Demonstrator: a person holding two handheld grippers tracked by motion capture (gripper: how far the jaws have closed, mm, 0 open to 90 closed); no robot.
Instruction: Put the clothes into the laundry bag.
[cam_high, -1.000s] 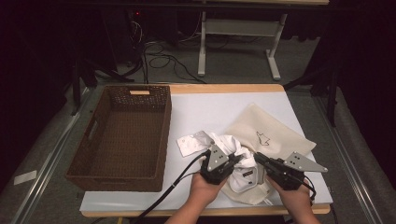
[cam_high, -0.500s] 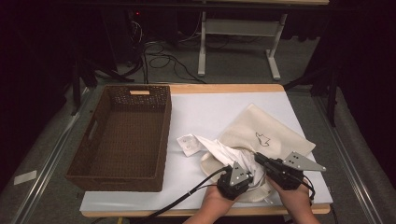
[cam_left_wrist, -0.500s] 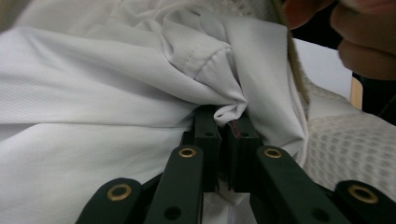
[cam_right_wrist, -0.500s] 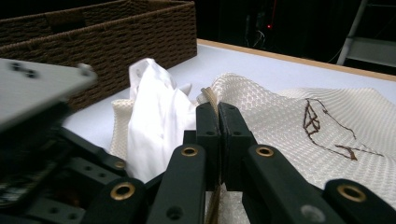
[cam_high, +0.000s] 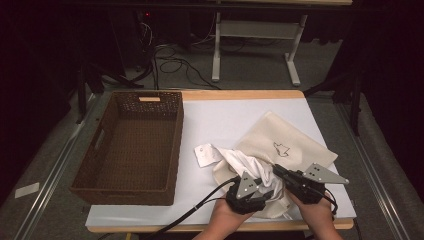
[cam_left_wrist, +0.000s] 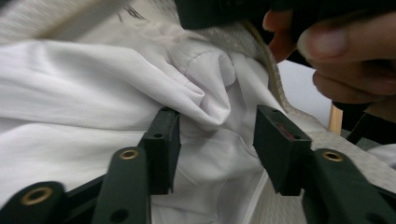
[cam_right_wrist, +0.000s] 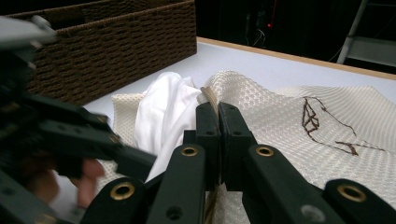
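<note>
Both tongs work at the near right corner of the tabletop (cam_high: 235, 112). The left tongs (cam_high: 264, 192) stand about half open, their jaws having just been opening; in the left gripper view a bunched fold of the white garment (cam_left_wrist: 116, 88) lies between the two black pads (cam_left_wrist: 163, 140), which stand on either side of it without pressing it. The right tongs (cam_right_wrist: 217, 123) are clamped tight on the rim of the cream mesh bag (cam_right_wrist: 299, 140), its corded edge caught between the closed jaws, as the right gripper view shows.

The bag lies flat on the white sheet covering the tabletop, toward the right edge, with a dark line drawing (cam_high: 281, 148) on its upper face. The garment sits partly inside the bag's mouth and partly spilling out toward the middle of the tabletop, a white heap just ahead of the left tongs in the high view. A small white tag or card (cam_high: 206, 154) lies on the sheet just beside the garment, on the basket's side.

The brown wicker basket (cam_high: 172, 145) stands along the left edge of the tabletop, well apart from the bag. The person's hands come in from the near edge, one gripping each tool, close together.
</note>
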